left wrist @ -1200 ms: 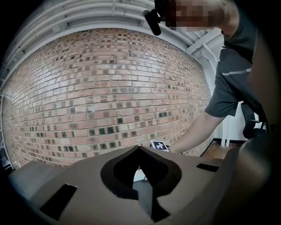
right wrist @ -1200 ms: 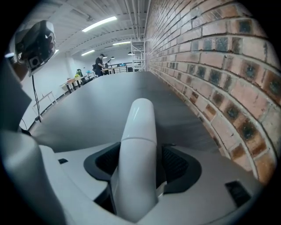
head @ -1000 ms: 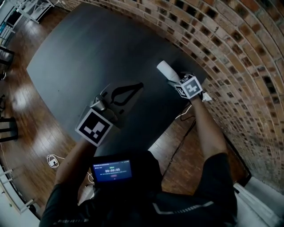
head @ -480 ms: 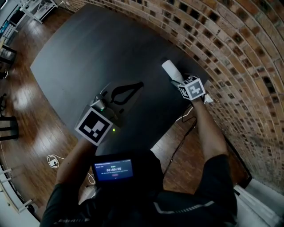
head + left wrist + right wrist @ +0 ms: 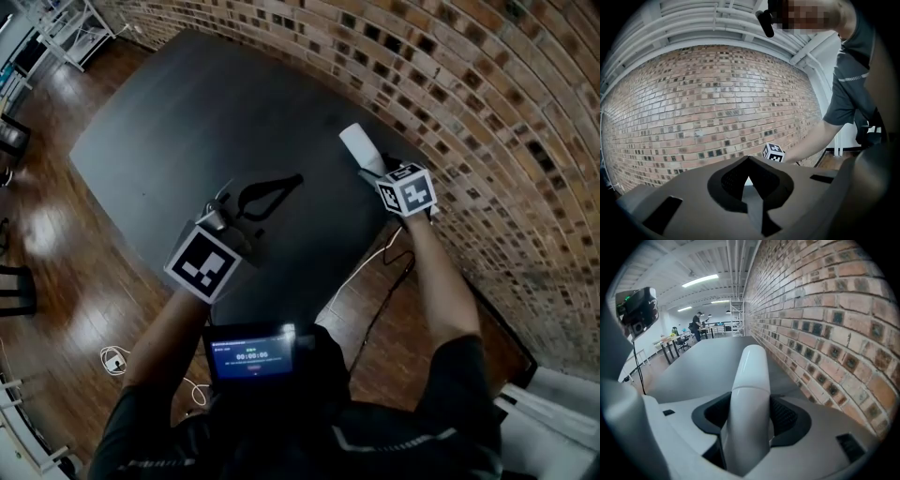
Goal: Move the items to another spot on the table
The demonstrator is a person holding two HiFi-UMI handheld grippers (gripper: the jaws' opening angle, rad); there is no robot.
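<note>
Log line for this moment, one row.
right gripper: jaws just closed onto white bottle | left gripper: shut, empty

Glossy white capped bottle (image 5: pixel 750 394), aslant

The bottle (image 5: pixel 749 394) between the right gripper's (image 5: pixel 375 171) jaws is white plastic, smooth and glossy. The pads (image 5: pixel 786 417) pressing on it are dark and finely ribbed, and the shell around them is matt pale plastic. The left gripper (image 5: pixel 748 159) is matt grey plastic. Below both grippers is a matt dark table (image 5: pixel 187 122). A rough brick wall (image 5: pixel 487 94) stands beside the right gripper, and glossy wood floor (image 5: pixel 56 234) lies behind the left.
</note>
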